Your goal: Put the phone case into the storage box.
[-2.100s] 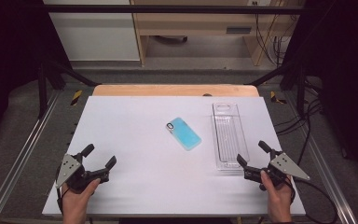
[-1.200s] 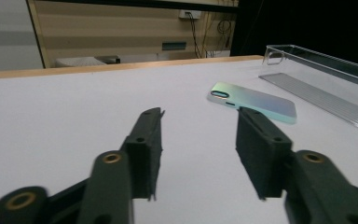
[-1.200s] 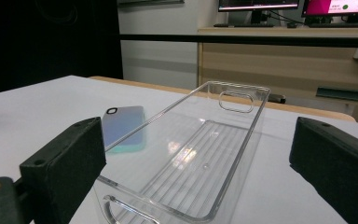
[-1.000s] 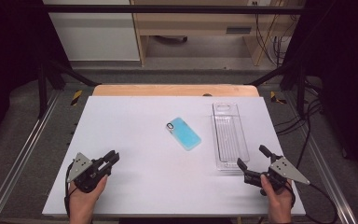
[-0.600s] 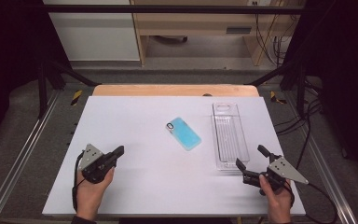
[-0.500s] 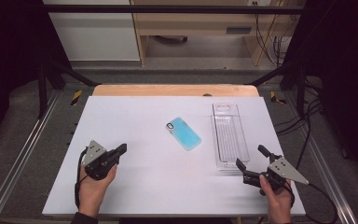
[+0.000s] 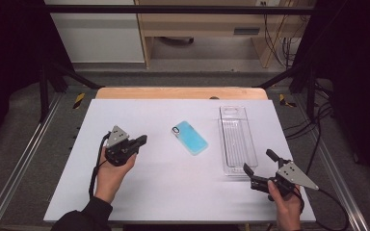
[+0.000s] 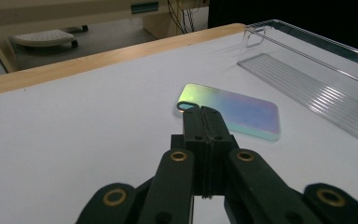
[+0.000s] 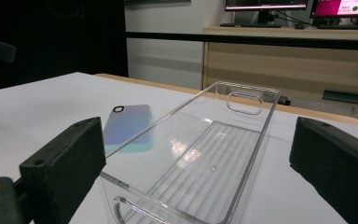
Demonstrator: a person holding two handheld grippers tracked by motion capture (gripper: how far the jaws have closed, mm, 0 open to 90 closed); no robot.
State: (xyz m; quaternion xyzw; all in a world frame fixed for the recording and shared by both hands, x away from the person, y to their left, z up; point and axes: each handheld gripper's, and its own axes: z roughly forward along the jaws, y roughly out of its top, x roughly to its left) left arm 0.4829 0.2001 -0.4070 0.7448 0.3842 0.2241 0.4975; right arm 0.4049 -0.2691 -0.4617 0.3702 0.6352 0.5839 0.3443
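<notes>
The desk (image 7: 139,192) carries one clear plastic tray (image 7: 237,139), lying lengthwise near its right edge, open side up, with a handle cut-out at each short end. It looks stiff, light and smooth, so it will likely slide on the white surface when pushed; a wall or an end by the cut-out would be the place to take hold. The right claw (image 7: 260,166) sits just off the tray's near end, by the desk's near right corner, its jaws spread wide with nothing between them.

One phone (image 7: 189,137) lies flat around the middle of the desk, just left of the tray and apart from it, back side up with the camera hole toward the far edge. Its glossy blue-green case looks hard, thin and slippery; lying flush, it gives only its long edges to pinch, and I would judge it easier to nudge than to lift. The left claw (image 7: 141,140) hovers left of the phone, pointing at it, jaws pressed together and empty
</notes>
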